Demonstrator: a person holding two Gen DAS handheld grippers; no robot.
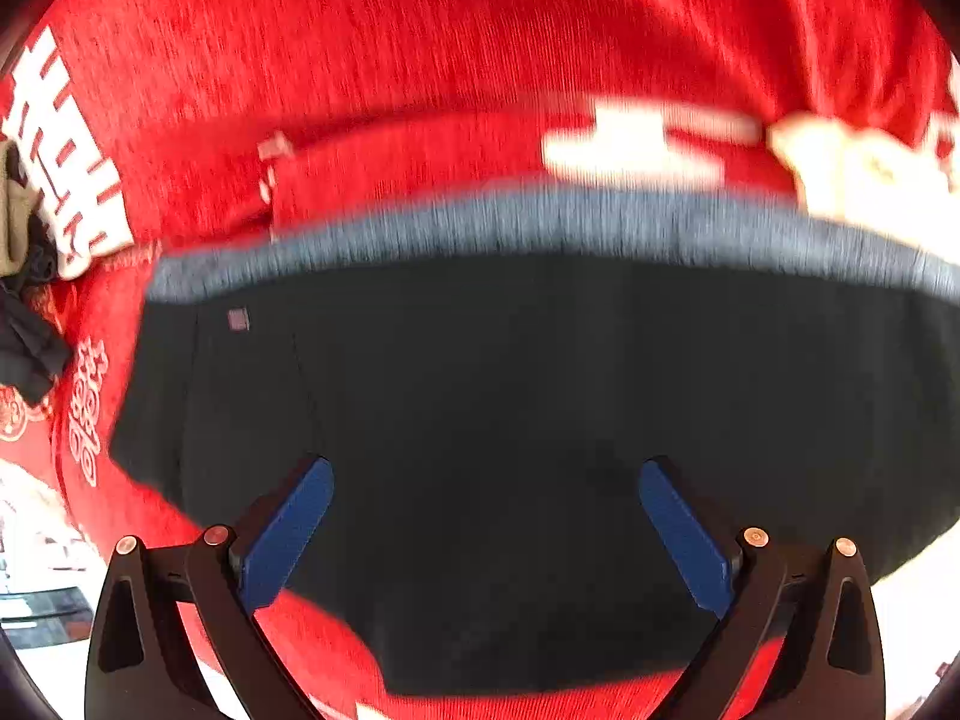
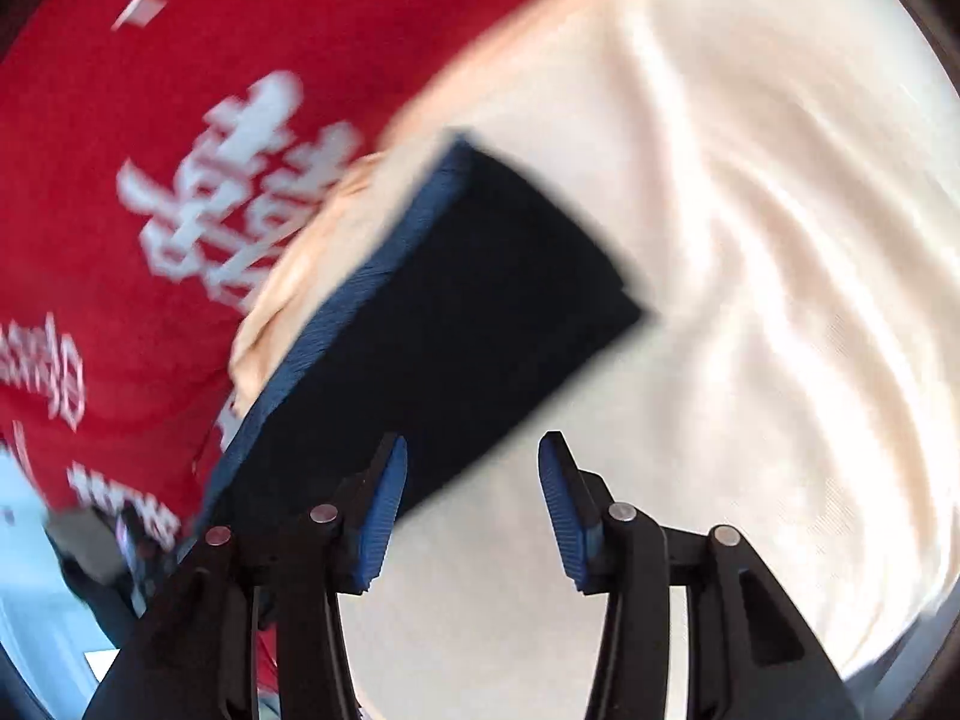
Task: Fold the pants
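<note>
The dark pants [image 1: 510, 420] lie folded flat on a red cloth with white characters [image 1: 360, 60], their blue-grey ribbed waistband [image 1: 540, 222] along the far edge. My left gripper [image 1: 486, 480] hovers over the black fabric, open wide, nothing between its blue pads. In the right wrist view the same folded pants [image 2: 456, 312] lie partly on a cream cloth [image 2: 750, 240], blue waistband [image 2: 372, 276] to the left. My right gripper [image 2: 474, 468] is open beside the near corner of the pants, with only cream cloth showing between the pads.
Dark and olive garments [image 1: 24, 300] bunch at the left edge of the red cloth. A grey and dark heap [image 2: 102, 546] lies at the lower left in the right wrist view. The red cloth [image 2: 150, 150] meets the cream one diagonally.
</note>
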